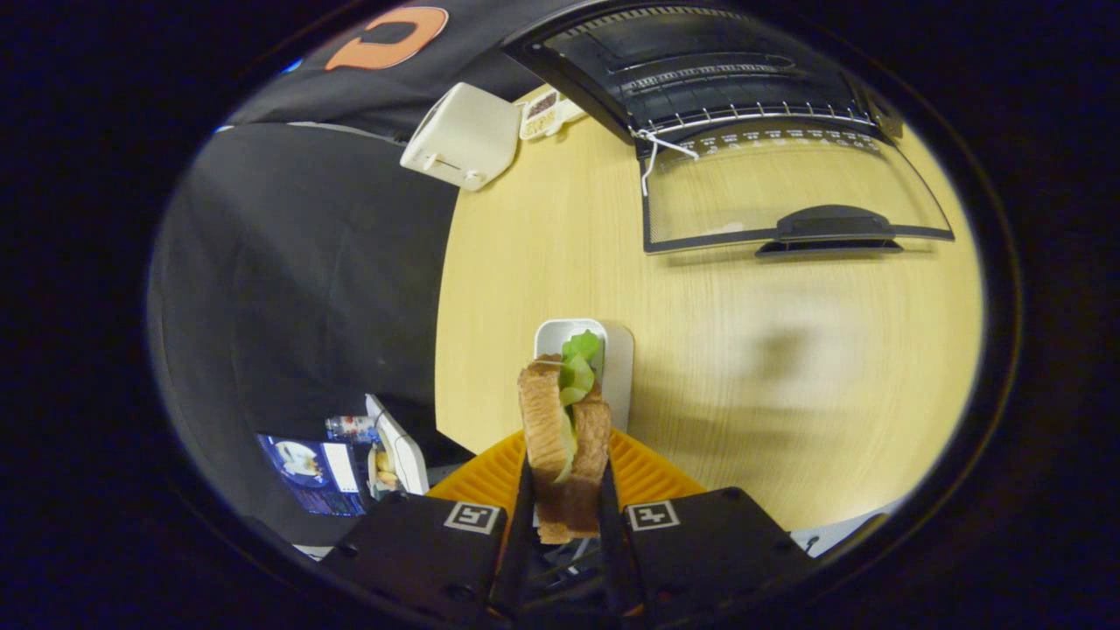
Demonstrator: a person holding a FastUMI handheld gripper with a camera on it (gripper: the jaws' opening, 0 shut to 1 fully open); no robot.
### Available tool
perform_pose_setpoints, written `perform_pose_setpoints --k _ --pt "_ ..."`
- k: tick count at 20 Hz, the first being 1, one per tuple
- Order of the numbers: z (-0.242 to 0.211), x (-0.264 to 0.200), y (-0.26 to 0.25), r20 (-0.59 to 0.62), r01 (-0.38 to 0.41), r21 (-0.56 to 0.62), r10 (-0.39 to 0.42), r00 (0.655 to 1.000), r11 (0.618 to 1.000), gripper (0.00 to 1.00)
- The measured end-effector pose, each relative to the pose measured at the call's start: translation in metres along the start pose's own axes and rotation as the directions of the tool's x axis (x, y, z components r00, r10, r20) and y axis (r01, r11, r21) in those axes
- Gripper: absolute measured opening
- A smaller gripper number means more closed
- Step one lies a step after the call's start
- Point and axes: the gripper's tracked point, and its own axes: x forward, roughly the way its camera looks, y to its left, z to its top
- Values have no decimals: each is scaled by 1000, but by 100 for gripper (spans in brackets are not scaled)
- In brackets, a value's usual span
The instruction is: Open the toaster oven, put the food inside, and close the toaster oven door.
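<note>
The toaster oven [700, 79] is seen with its glass door [787, 192] let down flat onto the wooden table [787, 367], a wire rack inside. A sandwich [564, 437] with lettuce is clamped between both fingers of the gripper [564, 516], raised over a white tray [617, 359] and an orange plate [647, 477], well short of the oven.

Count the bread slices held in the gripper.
2. Both stand on edge between the fingers of the gripper, one slice on each side of the green lettuce; more could be hidden.
</note>
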Motion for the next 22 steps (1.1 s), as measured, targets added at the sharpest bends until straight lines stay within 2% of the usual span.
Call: perform_pose_setpoints --k 2,5,10,13,16,19,22 --pt "6 -11 3 32 -3 -36 4 999 999 39" --pt "14 -30 15 61 -39 -20 40 997 999 39" --pt "52 -76 28 211 -155 37 144 967 987 39" --pt "88 -107 13 344 -223 106 174 923 969 39" --pt "127 -125 -21 463 -256 189 144 874 948 39" --pt "165 -128 -52 569 -346 260 146 809 901 39" --pt "199 -117 -79 637 -408 317 126 760 856 39"
